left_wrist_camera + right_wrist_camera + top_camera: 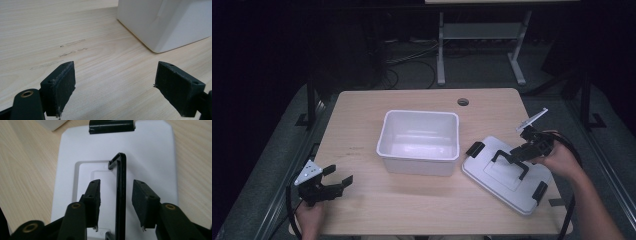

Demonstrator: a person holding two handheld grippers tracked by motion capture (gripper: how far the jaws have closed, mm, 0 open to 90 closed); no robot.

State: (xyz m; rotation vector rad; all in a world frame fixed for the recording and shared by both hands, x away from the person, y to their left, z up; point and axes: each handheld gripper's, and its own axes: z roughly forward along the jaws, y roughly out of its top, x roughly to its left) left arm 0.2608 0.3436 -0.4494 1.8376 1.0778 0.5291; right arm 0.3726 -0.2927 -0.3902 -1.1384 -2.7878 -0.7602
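A white plastic bin (419, 141) stands empty in the middle of the wooden table, and its corner (170, 22) rises ahead in the left gripper view. Its flat white lid (504, 175) lies to the right, with black latches at both ends and a raised black handle (120, 192). My right gripper (523, 151) hangs over the lid, open, its two pads either side of the handle without touching it (117, 203). My left gripper (338, 179) rests near the table's front left corner, open wide, nothing between its pads (116, 88).
A round cable hole (463, 102) sits near the table's far edge. Faint scuff marks (67, 50) cross the wood ahead of the left gripper. Bare tabletop (422, 200) runs along the front between the hands. A desk frame and cables stand on the dark floor behind.
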